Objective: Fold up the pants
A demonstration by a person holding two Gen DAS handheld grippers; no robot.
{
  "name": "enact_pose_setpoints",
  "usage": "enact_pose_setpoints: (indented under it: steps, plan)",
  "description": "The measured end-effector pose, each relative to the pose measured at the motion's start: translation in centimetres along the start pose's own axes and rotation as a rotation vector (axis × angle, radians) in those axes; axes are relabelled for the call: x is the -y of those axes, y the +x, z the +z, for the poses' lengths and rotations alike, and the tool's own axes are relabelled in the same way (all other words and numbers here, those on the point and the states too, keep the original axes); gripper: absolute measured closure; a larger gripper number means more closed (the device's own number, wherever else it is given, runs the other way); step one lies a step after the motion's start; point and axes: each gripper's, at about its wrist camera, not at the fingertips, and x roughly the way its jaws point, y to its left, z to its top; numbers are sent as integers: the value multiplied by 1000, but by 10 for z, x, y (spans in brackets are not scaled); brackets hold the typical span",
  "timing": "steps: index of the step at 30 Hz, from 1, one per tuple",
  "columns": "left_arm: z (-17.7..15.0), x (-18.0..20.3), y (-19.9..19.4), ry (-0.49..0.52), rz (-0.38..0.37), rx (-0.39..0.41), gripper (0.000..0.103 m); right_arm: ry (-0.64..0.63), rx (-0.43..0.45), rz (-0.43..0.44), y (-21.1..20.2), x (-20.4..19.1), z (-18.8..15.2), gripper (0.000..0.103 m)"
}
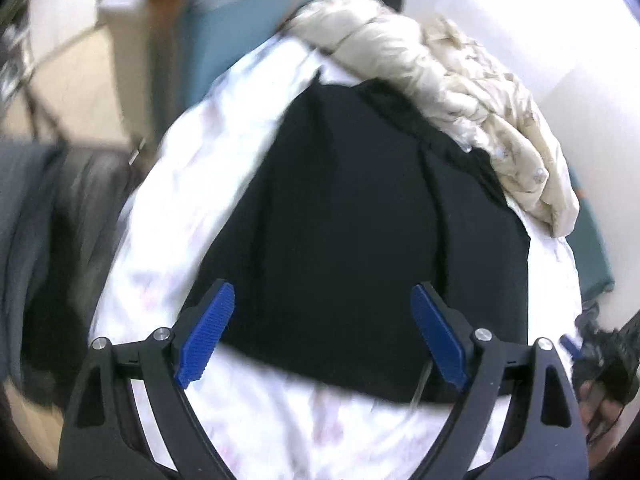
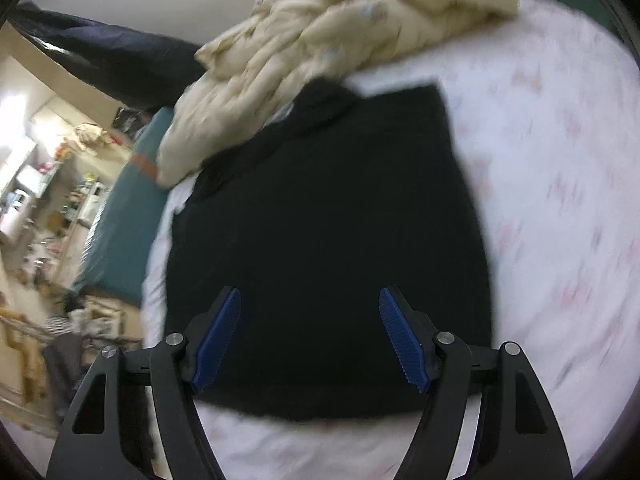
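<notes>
1. Pants (image 2: 320, 216): a dark, compact rectangle lying flat on the bed (image 2: 560, 200), on its pale printed sheet. The shape suggests the fold is largely done; the step in hand is judged to be release and check, or one last fold.
2. Left gripper (image 1: 322, 332): fingers spread wide, nothing between them, poised above the near edge of the pants.
3. Right gripper (image 2: 310, 336): fingers likewise wide and empty, above the near edge.
4. If a further fold is made, take both near corners at the same level and carry them squarely toward the far edge so that the layers stay aligned.
5. Edges: the far edge of the pants touches, or lies slightly under, a bunched cream quilt (image 2: 340, 40); which, the views do not settle. Avoid snagging it.
6. Open room: bare sheet lies on the near side and toward the bed's interior; on the other side the bed edge is close, with floor beyond.
</notes>
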Motion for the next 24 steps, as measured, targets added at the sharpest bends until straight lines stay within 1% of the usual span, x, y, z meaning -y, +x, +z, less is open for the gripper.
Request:
enact_pose_setpoints:
  steps: [1, 2, 3, 4, 5, 6, 7, 8, 9, 11, 12, 15, 17, 19, 20, 22, 23, 24]
  plan:
    - [-8, -11, -3, -40, -8, -17, 15, 41, -21, 49, 1, -2, -19, 29]
    - [-20, -25, -5, -120, -37, -26, 15, 70, -32, 87, 2, -2, -30, 29]
    - [-27, -31, -4, -167, -55, -36, 15, 132, -53, 145, 7, 0, -50, 29]
    - [-38, -35, 3, -226, -91, -76, 15, 197, -96, 207, 17, 3, -71, 29]
    - [-45, -31, 11, -235, -123, -109, 15, 232, -125, 246, 26, 5, -83, 29]
    - [-53, -24, 21, -210, -150, -143, 15, 274, -176, 295, 42, 7, -102, 29]
    - [-64, -8, 35, -139, -171, -180, 15, 293, -236, 325, 60, 7, -117, 29]
    - [-72, 5, 43, -83, -196, -195, 15, 303, -281, 343, 75, 7, -127, 29]
    - [-80, 16, 53, -36, -227, -218, 15, 309, -315, 348, 88, 7, -132, 29]
    - [-93, 27, 70, 6, -242, -269, 15, 307, -347, 341, 110, 7, -138, 29]
    - [-99, 29, 82, 12, -224, -291, 15, 304, -350, 334, 114, 9, -138, 29]
    - [-99, 20, 101, -31, -200, -303, 15, 342, -346, 319, 128, 20, -134, 29]
    - [-96, 16, 108, -51, -218, -312, 15, 354, -319, 306, 129, 27, -128, 29]
    - [-90, 15, 107, -60, -215, -284, 16, 367, -273, 281, 125, 38, -121, 29]
    - [-85, 16, 107, -68, -204, -264, 16, 397, -229, 270, 120, 51, -116, 29]
    - [-72, 7, 102, -94, -158, -181, 16, 446, -164, 253, 110, 71, -107, 29]
    - [-65, -1, 104, -119, -144, -155, 16, 470, -130, 246, 104, 81, -102, 29]
    - [-62, -9, 107, -146, -153, -147, 16, 491, -99, 242, 99, 89, -98, 29]
